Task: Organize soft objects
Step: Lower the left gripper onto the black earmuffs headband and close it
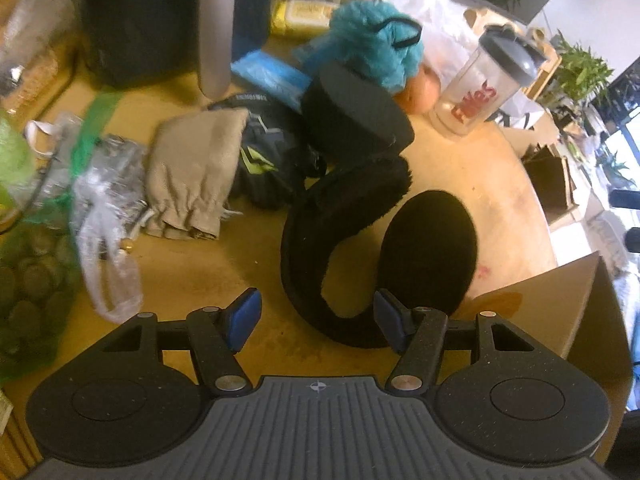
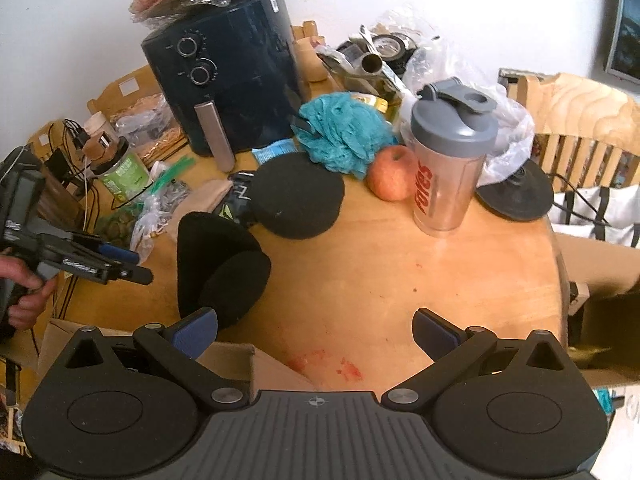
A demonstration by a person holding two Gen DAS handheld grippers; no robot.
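Earmuffs (image 1: 320, 216), black and fuzzy, lie on the tabletop (image 2: 400, 272) near its front edge, one pad by a cardboard box (image 1: 568, 308). Left hand-held gripper (image 1: 316, 320) hovers over their band, jaws apart, gripping nothing. Right hand-held gripper (image 2: 316, 334) is also spread wide and empty. Behind sit a teal loofah (image 2: 344, 132), apple (image 2: 392, 174) and shaker (image 2: 448, 160).
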